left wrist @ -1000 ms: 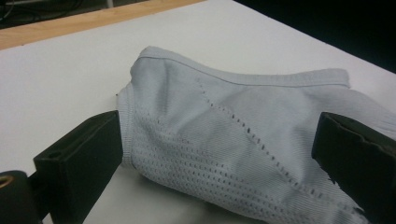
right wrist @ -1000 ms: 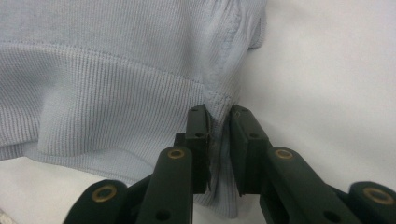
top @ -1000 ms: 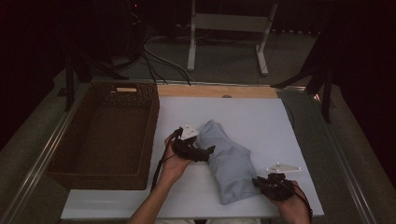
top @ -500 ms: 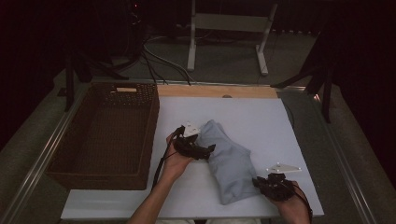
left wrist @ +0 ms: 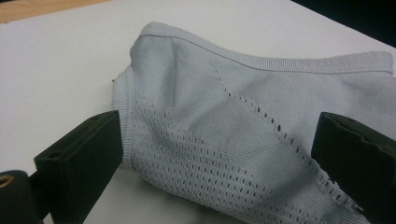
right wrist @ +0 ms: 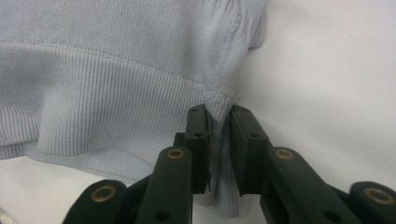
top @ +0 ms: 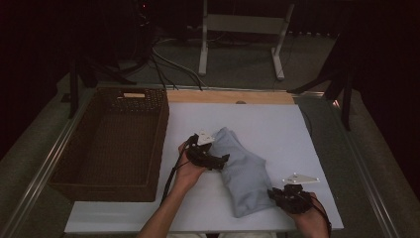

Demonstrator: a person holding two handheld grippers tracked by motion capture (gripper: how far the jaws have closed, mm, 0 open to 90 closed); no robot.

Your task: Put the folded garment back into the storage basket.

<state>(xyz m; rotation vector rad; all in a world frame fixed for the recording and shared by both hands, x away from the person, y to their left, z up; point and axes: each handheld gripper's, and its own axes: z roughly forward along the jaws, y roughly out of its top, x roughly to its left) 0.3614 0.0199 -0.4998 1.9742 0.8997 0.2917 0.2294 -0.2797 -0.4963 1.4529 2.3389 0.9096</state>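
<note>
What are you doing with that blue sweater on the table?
A person is working on a folded light blue knit garment lying on a white table, with a gripper in each hand. The right gripper is pinched shut on a bit of the ribbed edge. The left gripper has its jaws wide open around the other end and has not closed. A brown wicker basket sits to the left.
</note>
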